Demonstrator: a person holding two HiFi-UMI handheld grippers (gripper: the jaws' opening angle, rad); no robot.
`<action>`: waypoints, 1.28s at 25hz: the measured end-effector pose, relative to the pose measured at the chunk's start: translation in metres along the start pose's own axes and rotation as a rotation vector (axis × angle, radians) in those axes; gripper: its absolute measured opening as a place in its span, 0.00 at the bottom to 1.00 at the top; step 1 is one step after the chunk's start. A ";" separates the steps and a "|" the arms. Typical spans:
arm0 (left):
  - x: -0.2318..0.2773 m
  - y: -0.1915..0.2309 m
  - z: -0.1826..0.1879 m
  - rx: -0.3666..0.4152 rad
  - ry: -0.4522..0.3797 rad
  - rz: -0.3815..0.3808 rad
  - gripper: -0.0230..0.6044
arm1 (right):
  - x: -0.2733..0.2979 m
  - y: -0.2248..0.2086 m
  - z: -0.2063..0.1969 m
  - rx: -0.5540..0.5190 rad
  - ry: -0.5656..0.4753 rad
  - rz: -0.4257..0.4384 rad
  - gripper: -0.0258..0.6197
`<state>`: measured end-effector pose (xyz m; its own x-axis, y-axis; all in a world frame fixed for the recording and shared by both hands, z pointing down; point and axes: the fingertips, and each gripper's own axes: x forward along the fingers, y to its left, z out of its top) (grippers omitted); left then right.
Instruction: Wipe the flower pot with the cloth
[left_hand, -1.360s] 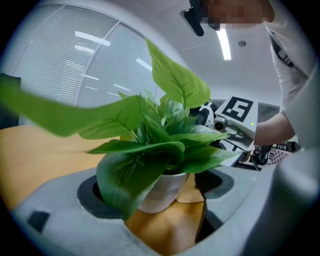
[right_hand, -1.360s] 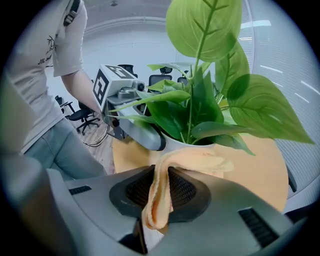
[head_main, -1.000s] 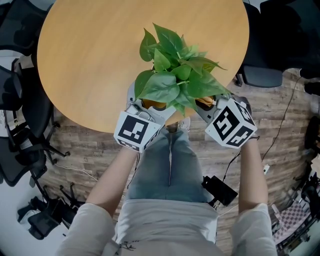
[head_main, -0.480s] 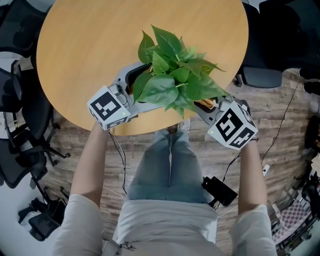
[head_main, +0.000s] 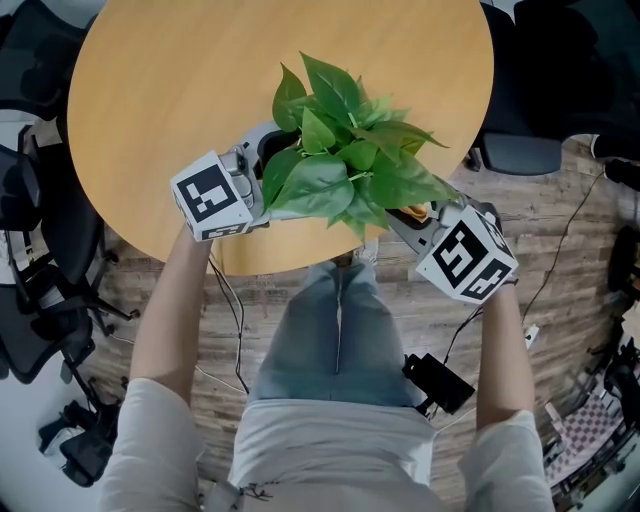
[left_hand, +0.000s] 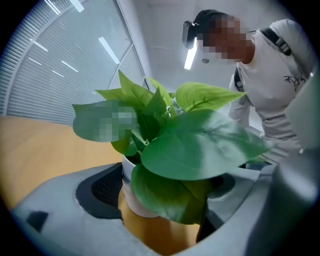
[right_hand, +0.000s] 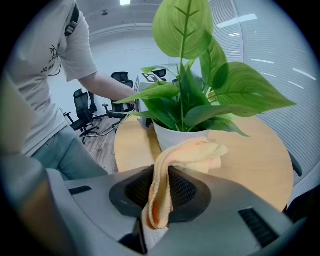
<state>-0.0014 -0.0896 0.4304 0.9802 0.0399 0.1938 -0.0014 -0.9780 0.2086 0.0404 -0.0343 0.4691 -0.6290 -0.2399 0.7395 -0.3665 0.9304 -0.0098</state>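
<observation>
Wooden table (head_main: 150, 100) (chairs (head_main: 525, 152) nearby): left tool (head_main: 264, 148) spread round flower pot (right_hand: 175, 136), right tool (right_hand: 157, 199) pinching cloth (right_hand: 192, 152)

A white flower pot (right_hand: 177, 137), filled with green leaves (head_main: 340, 160), is seen upright near the round table's (head_main: 150, 120) edge. A folded peach cloth (right_hand: 187, 152) is held pinched over that edge.

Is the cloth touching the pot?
Cannot tell. The right gripper view shows the cloth overlapping the pot, but it may only lie in front; leaves hide the pot in the head view.
</observation>
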 end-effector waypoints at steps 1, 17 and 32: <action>0.000 0.000 0.000 0.000 -0.001 0.004 0.79 | -0.003 -0.005 -0.002 0.014 0.000 -0.012 0.13; 0.002 0.001 -0.002 -0.019 -0.009 0.082 0.79 | 0.003 -0.055 0.018 -0.232 0.145 -0.096 0.13; 0.001 0.002 -0.002 -0.043 -0.031 0.176 0.79 | 0.001 -0.043 0.015 -0.195 0.132 -0.085 0.13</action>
<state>-0.0009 -0.0906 0.4328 0.9697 -0.1380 0.2017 -0.1813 -0.9596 0.2153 0.0455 -0.0785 0.4605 -0.5020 -0.2933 0.8136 -0.2673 0.9473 0.1766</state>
